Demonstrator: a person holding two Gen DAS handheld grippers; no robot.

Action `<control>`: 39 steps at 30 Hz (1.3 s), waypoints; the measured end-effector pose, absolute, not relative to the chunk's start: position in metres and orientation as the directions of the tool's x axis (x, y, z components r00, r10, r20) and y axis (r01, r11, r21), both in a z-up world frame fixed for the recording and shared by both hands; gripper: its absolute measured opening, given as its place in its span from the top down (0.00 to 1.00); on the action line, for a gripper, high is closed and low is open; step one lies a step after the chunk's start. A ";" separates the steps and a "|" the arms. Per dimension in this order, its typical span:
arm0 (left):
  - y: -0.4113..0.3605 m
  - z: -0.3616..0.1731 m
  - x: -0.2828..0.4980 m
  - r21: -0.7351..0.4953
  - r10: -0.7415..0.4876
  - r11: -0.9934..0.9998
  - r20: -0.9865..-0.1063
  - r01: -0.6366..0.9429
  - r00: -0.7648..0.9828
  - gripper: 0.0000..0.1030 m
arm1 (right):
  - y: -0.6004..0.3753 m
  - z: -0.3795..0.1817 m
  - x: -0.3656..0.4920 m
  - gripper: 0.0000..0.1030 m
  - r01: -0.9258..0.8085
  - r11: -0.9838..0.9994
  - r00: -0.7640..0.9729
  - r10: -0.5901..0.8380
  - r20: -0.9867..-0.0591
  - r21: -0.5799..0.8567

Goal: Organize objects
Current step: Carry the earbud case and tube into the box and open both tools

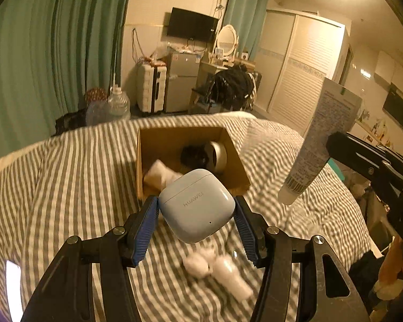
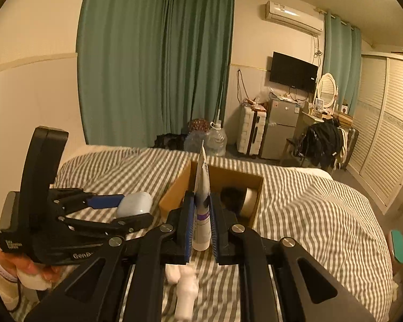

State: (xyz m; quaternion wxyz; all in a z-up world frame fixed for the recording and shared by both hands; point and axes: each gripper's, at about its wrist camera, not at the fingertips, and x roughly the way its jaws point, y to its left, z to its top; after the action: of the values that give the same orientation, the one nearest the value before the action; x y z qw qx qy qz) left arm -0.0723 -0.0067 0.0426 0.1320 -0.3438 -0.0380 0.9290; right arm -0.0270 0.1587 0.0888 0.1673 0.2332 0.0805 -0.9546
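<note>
My left gripper [image 1: 196, 210] is shut on a pale blue earbud case [image 1: 197, 205], held above the striped bed just in front of an open cardboard box [image 1: 145, 158]. The box holds a white cloth [image 1: 161, 175], a black item [image 1: 193, 155] and a roll of tape [image 1: 217, 155]. My right gripper [image 2: 202, 224] is shut on a white cream tube [image 2: 201, 209], cap towards me, in the air before the box [image 2: 172, 196]. The right wrist view shows the left gripper [image 2: 137, 209] with the case [image 2: 134, 204] at the left. The tube [image 1: 317, 145] hangs at the right in the left wrist view.
White cotton-like pieces and a small white bottle [image 1: 223, 271] lie on the striped bedcover [image 1: 67, 187] beneath the grippers. Beyond the bed stand water jugs [image 1: 118, 104], a suitcase [image 1: 150, 91], a small fridge [image 1: 180, 83] and a chair with dark clothes [image 1: 231, 88]. A hand [image 2: 32, 273] holds the left gripper.
</note>
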 end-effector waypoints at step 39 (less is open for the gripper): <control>0.022 -0.088 -0.261 0.042 0.109 -0.977 -0.739 -0.207 -0.664 0.21 | 0.184 -0.057 -0.277 0.59 0.296 -0.945 -0.665 -0.310 -0.680 0.141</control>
State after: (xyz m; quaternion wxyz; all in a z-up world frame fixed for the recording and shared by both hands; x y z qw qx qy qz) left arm -0.2613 0.0219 -0.0877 0.0867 -0.4004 0.0611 0.9102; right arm -0.2768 0.1835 -0.0567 0.1659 0.3742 -0.0092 -0.9123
